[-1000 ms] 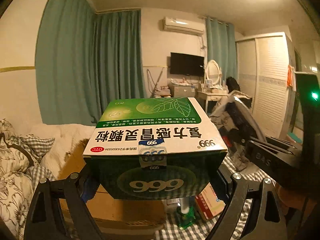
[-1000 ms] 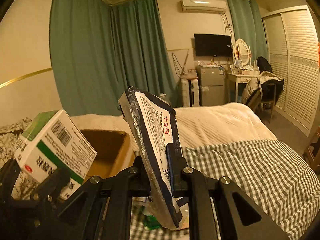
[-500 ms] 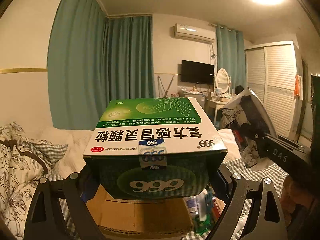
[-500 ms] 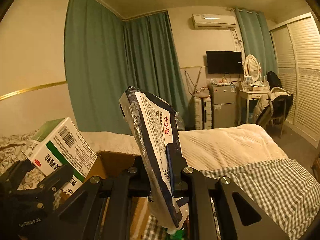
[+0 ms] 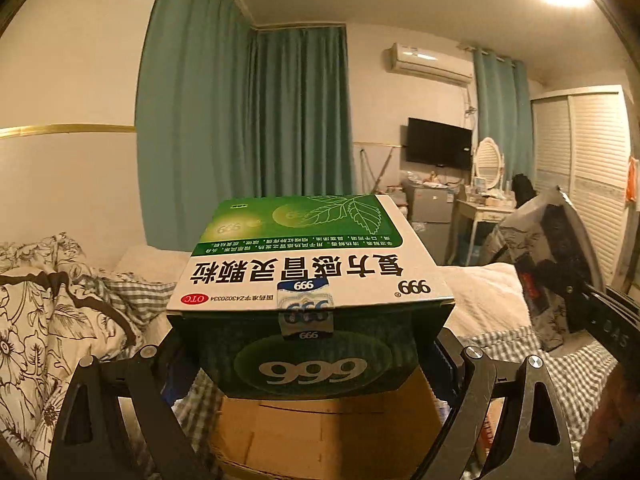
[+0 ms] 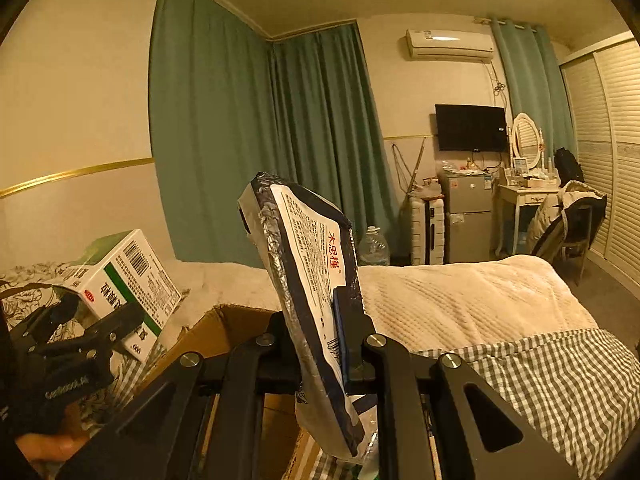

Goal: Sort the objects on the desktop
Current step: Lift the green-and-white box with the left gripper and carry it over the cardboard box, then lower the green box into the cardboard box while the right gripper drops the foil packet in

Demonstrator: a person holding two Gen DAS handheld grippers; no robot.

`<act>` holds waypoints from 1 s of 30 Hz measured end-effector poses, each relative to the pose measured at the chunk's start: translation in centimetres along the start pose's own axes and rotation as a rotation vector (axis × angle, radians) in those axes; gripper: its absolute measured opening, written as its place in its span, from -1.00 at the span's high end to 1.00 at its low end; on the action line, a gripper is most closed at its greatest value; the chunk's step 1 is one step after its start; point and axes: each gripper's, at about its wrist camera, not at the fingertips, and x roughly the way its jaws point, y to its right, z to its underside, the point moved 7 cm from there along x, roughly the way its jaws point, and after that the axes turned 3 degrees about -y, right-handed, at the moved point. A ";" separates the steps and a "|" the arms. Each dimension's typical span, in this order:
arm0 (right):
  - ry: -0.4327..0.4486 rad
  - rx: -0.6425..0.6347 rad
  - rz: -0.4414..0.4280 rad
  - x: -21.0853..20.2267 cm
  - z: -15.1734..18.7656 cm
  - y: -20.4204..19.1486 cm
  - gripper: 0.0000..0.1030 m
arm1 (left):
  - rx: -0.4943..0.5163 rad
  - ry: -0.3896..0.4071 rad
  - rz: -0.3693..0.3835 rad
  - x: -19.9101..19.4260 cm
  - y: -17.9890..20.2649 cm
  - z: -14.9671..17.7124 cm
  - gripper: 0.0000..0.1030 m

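A green and white medicine box (image 5: 308,280) fills the middle of the left wrist view, clamped between the fingers of my left gripper (image 5: 312,356) and held in the air above an open cardboard box (image 5: 320,428). In the right wrist view the same medicine box (image 6: 124,280) shows at the left, in the left gripper (image 6: 92,336). My right gripper (image 6: 324,344) is shut on a flat white and dark-blue foil packet (image 6: 312,280), which stands upright between its fingers. The cardboard box (image 6: 224,332) lies below and to the left of the packet. The foil packet (image 5: 552,264) also shows at the right of the left wrist view.
The cardboard box sits on a bed with a checked sheet (image 6: 540,380) and a cream blanket (image 6: 460,296). Floral bedding (image 5: 48,312) lies at the left. Small items show under the grippers beside the box. A fridge (image 6: 464,216), dressing table and chair stand at the far wall.
Both grippers have risen and tilted up with their loads. The cardboard box and bed have sunk lower in both views. Neither grip has changed.
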 end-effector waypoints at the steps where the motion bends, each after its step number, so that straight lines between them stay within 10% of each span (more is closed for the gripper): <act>1: -0.003 -0.003 -0.003 0.2 0.1 -0.2 0.77 | 0.000 -0.007 -0.004 0.3 -0.2 0.2 -0.80; 30: -0.372 -0.015 -0.128 13.1 11.6 -2.0 0.72 | -0.002 -0.396 -0.038 12.1 -2.5 9.1 -0.81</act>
